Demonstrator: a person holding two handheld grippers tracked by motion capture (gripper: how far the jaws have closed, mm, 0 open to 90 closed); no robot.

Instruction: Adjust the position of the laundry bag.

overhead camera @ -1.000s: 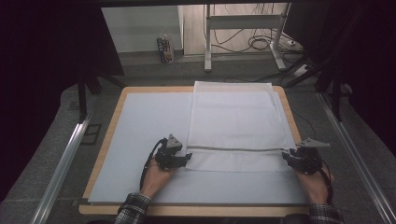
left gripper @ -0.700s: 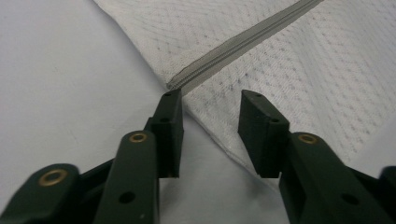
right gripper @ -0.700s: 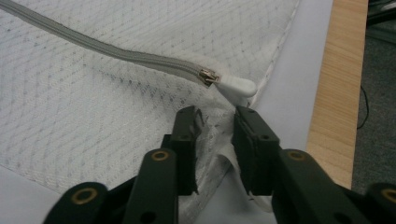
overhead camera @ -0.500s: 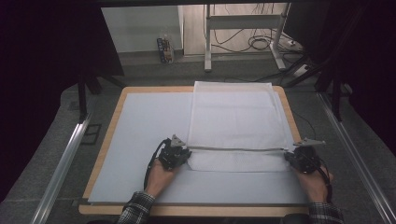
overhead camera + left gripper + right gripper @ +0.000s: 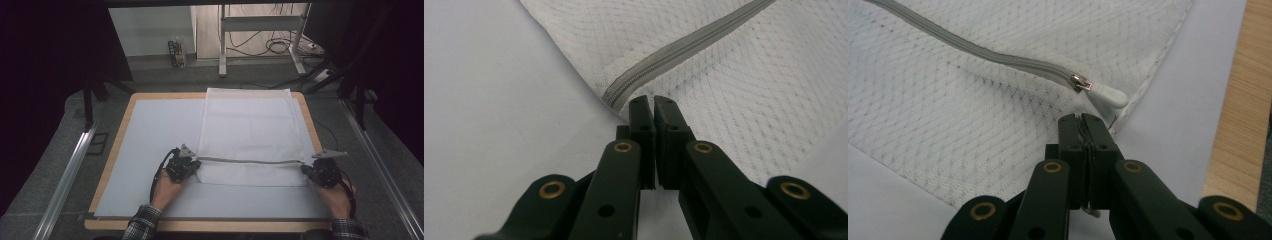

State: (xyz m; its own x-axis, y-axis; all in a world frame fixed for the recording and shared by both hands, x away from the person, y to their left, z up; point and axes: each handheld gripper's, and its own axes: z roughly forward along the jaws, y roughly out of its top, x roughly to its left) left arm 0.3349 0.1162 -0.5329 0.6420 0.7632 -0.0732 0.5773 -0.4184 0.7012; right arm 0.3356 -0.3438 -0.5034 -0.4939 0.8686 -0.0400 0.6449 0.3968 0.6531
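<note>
While both my hands rest near the table's near edge, each jaw pair is pinched on the near end of the white mesh zip bag (image 5: 250, 135). My left gripper (image 5: 192, 167) sits at the bag's near left corner. In the left gripper view my left gripper (image 5: 654, 102) has just been closing; the jaws stand almost together, a thin slit between them, tips at the mesh edge just beside the end of the grey zipper (image 5: 684, 47). Whether mesh is caught between the pads I cannot tell for sure from that view. My right gripper (image 5: 311, 171) is at the bag's near right corner. In the right gripper view my right gripper (image 5: 1080, 120) has also just been closing, and a fold of the bag's edge is nipped between the pads; the white zip pull tab (image 5: 1108, 95) lies just beyond the tips, touching the metal slider (image 5: 1078, 81).

The zipper runs left to right between the two grippers, slightly raised. The bag lies flat on the pale grey mat (image 5: 150, 130), on the right half of it, reaching to the far edge. The mat covers the wooden table top (image 5: 122, 120), its rim showing all round. Beyond the table: grey floor, a metal stand (image 5: 260, 25), loose cables (image 5: 280, 45).
</note>
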